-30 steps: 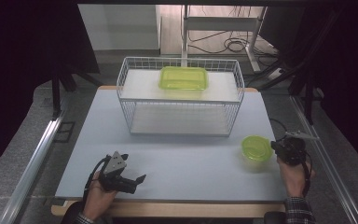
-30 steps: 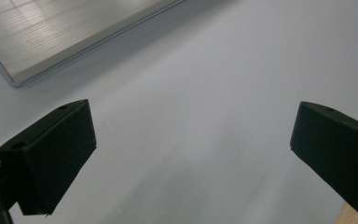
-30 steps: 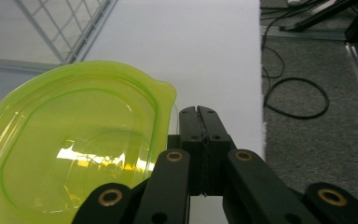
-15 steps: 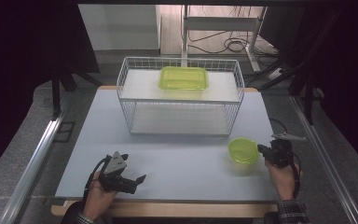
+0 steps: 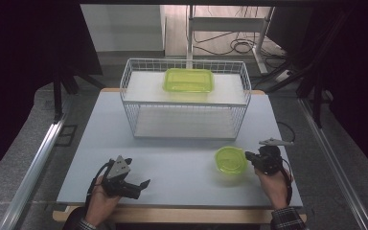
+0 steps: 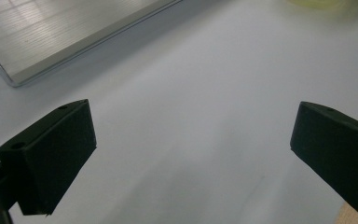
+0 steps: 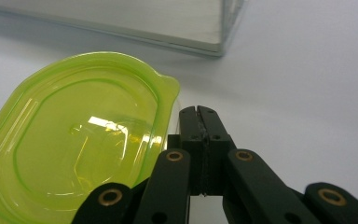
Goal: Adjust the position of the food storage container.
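Observation:
A round lime-green lidded container [image 5: 231, 159] stands on the pale table [image 5: 172, 163], right of middle. My right gripper [image 5: 247, 157] is shut, with nothing between its jaws, and its tips rest against the container's right side. In the right gripper view the closed tips [image 7: 199, 113] sit just beside the container's rim [image 7: 74, 149]. Near the front left edge of the table my left gripper [image 5: 143, 188] lies open. In its own view the left gripper [image 6: 193, 133] has bare table between wide jaws.
A white wire basket [image 5: 124, 96] with two shelves stands at the back middle. A rectangular green lidded container [image 5: 188, 80] sits on its upper shelf. The basket's lower shelf [image 7: 168, 23] lies just beyond the round container. A metal rail [image 5: 33, 163] runs along the left.
My right gripper has slid to the left across the table, and the round green container has moved left ahead of it. The left gripper has stayed still.

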Available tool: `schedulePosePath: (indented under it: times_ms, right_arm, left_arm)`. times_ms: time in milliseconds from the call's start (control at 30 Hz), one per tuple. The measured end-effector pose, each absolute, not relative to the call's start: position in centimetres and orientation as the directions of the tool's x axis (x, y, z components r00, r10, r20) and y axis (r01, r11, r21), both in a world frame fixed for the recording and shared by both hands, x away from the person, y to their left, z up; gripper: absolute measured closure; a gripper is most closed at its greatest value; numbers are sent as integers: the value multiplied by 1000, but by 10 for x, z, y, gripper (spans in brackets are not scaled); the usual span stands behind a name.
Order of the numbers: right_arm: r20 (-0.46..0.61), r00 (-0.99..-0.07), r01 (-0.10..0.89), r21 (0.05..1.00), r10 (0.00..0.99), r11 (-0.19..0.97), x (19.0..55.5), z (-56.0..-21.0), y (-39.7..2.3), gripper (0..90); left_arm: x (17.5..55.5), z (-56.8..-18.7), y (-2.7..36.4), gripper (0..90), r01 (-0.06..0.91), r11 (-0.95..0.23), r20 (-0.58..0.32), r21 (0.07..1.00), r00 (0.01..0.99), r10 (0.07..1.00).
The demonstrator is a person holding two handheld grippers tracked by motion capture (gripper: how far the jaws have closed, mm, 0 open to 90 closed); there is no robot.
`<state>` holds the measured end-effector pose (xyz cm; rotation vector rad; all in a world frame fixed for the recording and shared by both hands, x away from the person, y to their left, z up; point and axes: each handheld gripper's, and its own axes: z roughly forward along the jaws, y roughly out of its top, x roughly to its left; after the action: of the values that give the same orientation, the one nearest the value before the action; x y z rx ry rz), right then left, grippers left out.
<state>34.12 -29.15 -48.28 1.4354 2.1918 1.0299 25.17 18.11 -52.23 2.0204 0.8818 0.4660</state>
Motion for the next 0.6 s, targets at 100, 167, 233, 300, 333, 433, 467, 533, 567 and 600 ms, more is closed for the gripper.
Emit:
schedulePosePath:
  times_ms: [100, 167, 233, 300, 333, 433, 467, 533, 567, 600]
  right_arm:
    - [102, -454, 645, 724, 885, 247, 340, -482, -287, 892]
    - [101, -446, 647, 723, 889, 243, 340, -482, -290, 892]
    - [90, -434, 655, 714, 896, 246, 340, -484, -294, 892]
    - [95, -430, 674, 696, 898, 249, 339, -488, -298, 893]
    - [100, -433, 681, 688, 896, 253, 339, -490, -299, 893]
    - [120, -448, 707, 654, 886, 269, 337, -497, -297, 893]
    - [128, -451, 711, 650, 883, 269, 337, -499, -296, 892]
    - [162, -465, 723, 637, 871, 267, 337, -502, -292, 892]
    - [173, -475, 726, 631, 863, 273, 337, -504, -289, 893]
    - [174, -479, 727, 628, 860, 278, 337, -505, -287, 893]
  left_arm:
    - [252, -522, 181, 0, 411, -381, -1, 828, 680, 733]
    - [252, -522, 181, 0, 412, -381, -1, 828, 680, 733]
    - [252, -522, 181, 0, 412, -382, 0, 827, 680, 733]
    - [252, -522, 181, 0, 412, -383, 0, 827, 681, 732]
    - [252, -523, 181, 0, 412, -383, 0, 827, 681, 732]
    - [252, -523, 180, 0, 413, -385, 0, 825, 681, 732]
    - [252, -523, 180, 0, 414, -386, 1, 824, 682, 732]
    - [252, -523, 180, 0, 414, -389, 2, 823, 683, 731]
    - [252, -523, 180, 0, 414, -390, 3, 823, 683, 731]
    - [252, -523, 180, 0, 414, -391, 4, 822, 683, 730]
